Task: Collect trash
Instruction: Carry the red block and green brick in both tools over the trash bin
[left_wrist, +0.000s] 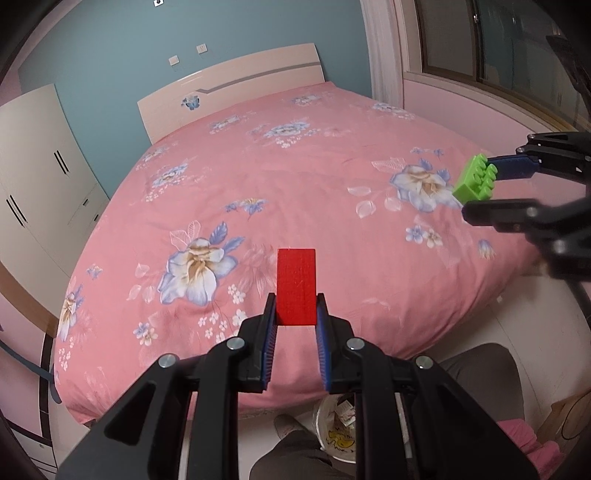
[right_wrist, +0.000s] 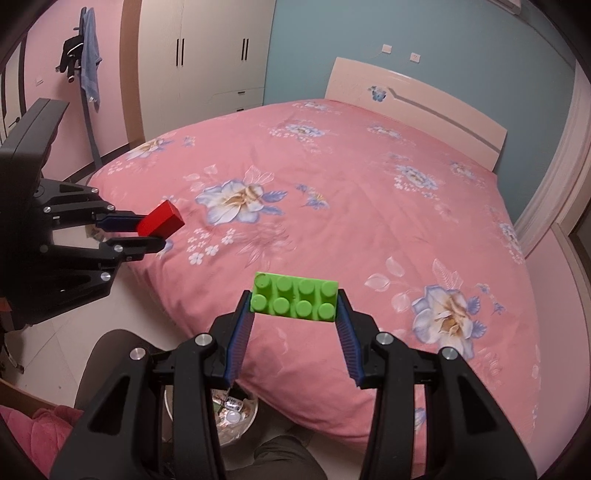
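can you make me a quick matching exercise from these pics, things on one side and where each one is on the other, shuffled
Things:
1. red block
2. green brick
3. bin
4. blue towel

Places:
A. on the floor by the foot of the bed
B. in the left gripper
C. hanging on a rack by the wardrobe
D. in the right gripper

Pairs: 1-B, 2-D, 3-A, 4-C

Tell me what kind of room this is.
A bedroom, most likely: a wide bed under a pink floral cover with a headboard against the blue wall, and a tall wardrobe beside it.
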